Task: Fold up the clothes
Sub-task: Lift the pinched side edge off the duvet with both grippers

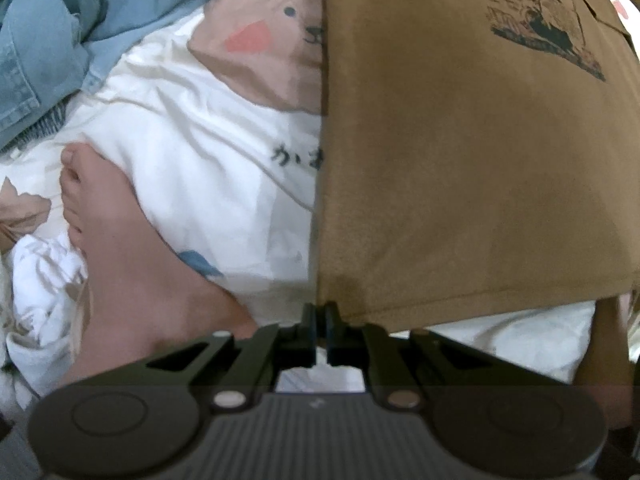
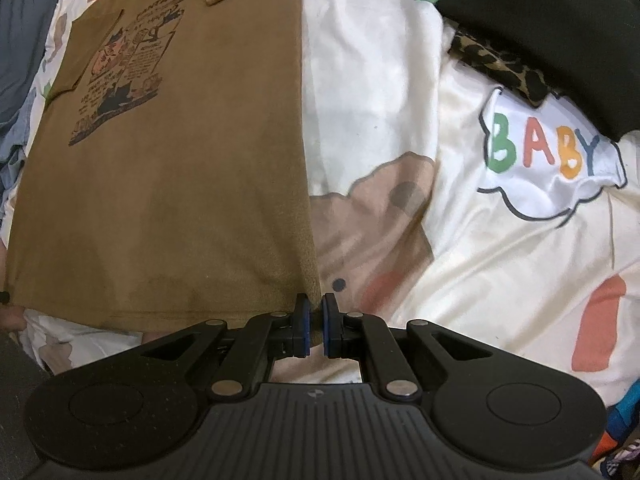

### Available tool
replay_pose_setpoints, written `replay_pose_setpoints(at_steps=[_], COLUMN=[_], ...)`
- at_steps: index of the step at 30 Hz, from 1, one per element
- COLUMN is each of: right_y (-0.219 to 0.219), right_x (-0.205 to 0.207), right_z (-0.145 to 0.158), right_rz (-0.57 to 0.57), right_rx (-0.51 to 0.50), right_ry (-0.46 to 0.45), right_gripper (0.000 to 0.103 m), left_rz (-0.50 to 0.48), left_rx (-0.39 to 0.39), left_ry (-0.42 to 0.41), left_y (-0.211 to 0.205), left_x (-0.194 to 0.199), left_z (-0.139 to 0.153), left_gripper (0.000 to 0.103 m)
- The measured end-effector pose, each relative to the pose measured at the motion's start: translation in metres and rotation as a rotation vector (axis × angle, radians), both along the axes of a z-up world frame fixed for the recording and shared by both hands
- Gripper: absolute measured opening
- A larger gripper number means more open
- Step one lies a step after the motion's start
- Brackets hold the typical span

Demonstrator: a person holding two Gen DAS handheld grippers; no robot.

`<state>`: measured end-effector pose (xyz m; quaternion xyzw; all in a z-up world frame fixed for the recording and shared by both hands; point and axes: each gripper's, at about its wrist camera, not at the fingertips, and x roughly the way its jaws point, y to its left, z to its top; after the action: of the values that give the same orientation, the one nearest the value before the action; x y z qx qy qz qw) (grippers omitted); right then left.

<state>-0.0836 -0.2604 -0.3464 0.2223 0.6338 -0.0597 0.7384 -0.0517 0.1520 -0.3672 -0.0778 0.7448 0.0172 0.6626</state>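
White bedding (image 2: 500, 264) with cartoon bear prints and "BABY" cloud covers bed. Brown shirt (image 1: 460, 160) (dark printed graphic on chest) lies spread across bedding, collar at far end, hem nearest cameras. Left gripper (image 1: 319, 312) pinches hem corner at one side, jaws closed on cloth. Right gripper (image 2: 315, 308) pinches opposite hem corner, jaws likewise closed on fabric. Bare foot (image 1: 120, 248) rests on bedding beside left gripper. Denim garment (image 1: 60, 40) bunched at far left.
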Motion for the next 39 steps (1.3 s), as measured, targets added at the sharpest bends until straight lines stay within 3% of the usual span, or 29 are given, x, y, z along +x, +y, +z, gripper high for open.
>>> replay_pose_setpoints(at_steps=[6, 12, 15, 29, 39], right_y=[-0.003, -0.011, -0.018, -0.045, -0.055], right_x=[-0.005, 0.005, 0.009, -0.001, 0.025], right_z=[0.002, 0.016, 0.024, 0.077, 0.122], right_rz=[-0.015, -0.028, -0.042, -0.109, -0.084], right_rx=[0.023, 0.051, 0.062, 0.126, 0.088], right_ry=[0.011, -0.019, -0.04, -0.174, -0.265], right_gripper=[0.003, 0.003, 0.003, 0.003, 0.003], left_rz=[-0.014, 0.042, 0.049, 0.123, 0.167], left_rx=[-0.014, -0.038, -0.038, -0.04, -0.04], left_ry=[0.025, 0.012, -0.004, -0.095, -0.21], left_y=[-0.005, 0.006, 0.005, 0.012, 0.021], left_x=[-0.015, -0.013, -0.011, -0.005, 0.019], left_z=[0.008, 0.025, 0.051, 0.096, 0.142], left_gripper=[0.004, 0.004, 0.004, 0.004, 0.003])
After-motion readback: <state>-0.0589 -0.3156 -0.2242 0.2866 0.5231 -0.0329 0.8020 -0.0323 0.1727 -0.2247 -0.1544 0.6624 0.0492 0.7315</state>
